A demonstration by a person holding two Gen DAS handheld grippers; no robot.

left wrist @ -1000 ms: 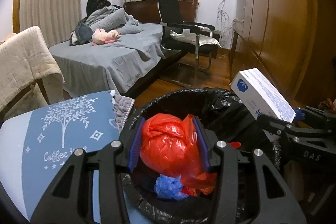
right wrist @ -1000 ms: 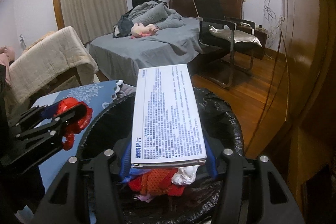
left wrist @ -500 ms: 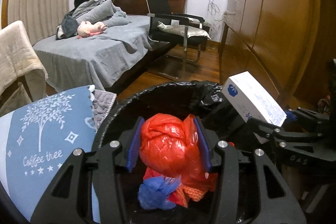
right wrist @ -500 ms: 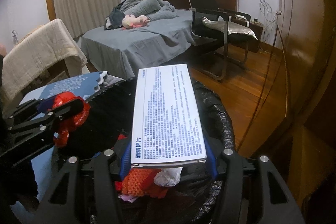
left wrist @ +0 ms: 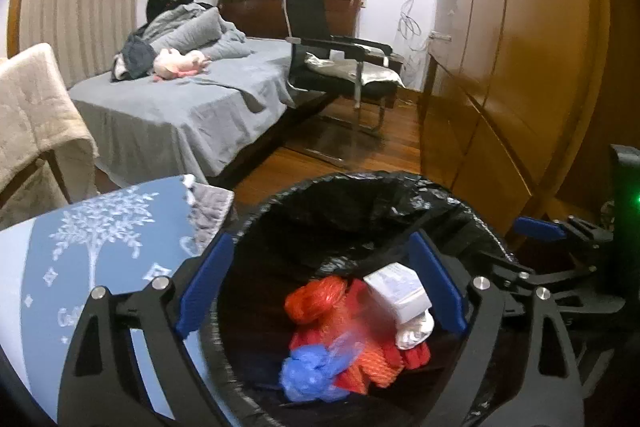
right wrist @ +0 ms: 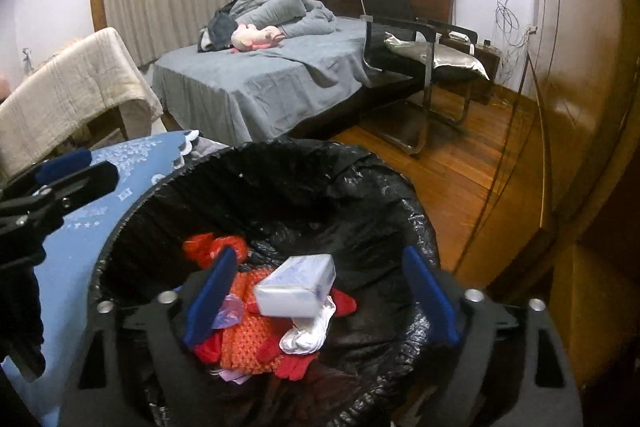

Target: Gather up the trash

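Note:
A bin lined with a black bag (left wrist: 360, 203) (right wrist: 280, 187) sits below both grippers. My left gripper (left wrist: 320, 283) hangs over it with its jaws opening and nothing between them. The red plastic bag (left wrist: 316, 303) lies inside the bin on orange netting, beside a blue bag (left wrist: 316, 371). My right gripper (right wrist: 320, 295) is also over the bin, its jaws opening with nothing pressed between them. The white box (right wrist: 296, 285) (left wrist: 398, 291) lies loose on the trash below. The left gripper's fingers (right wrist: 76, 183) show at the left edge of the right wrist view.
A blue cloth with a white tree print (left wrist: 100, 251) covers a surface left of the bin. Beyond stand a grey bed (left wrist: 192, 103), a black chair (left wrist: 340, 59), a wooden wardrobe (left wrist: 520, 67) on the right and a chair draped in a beige blanket (left wrist: 32, 107).
Both grippers opened. The red bag dropped out of the left one and the white box out of the right one; both now lie in the bin.

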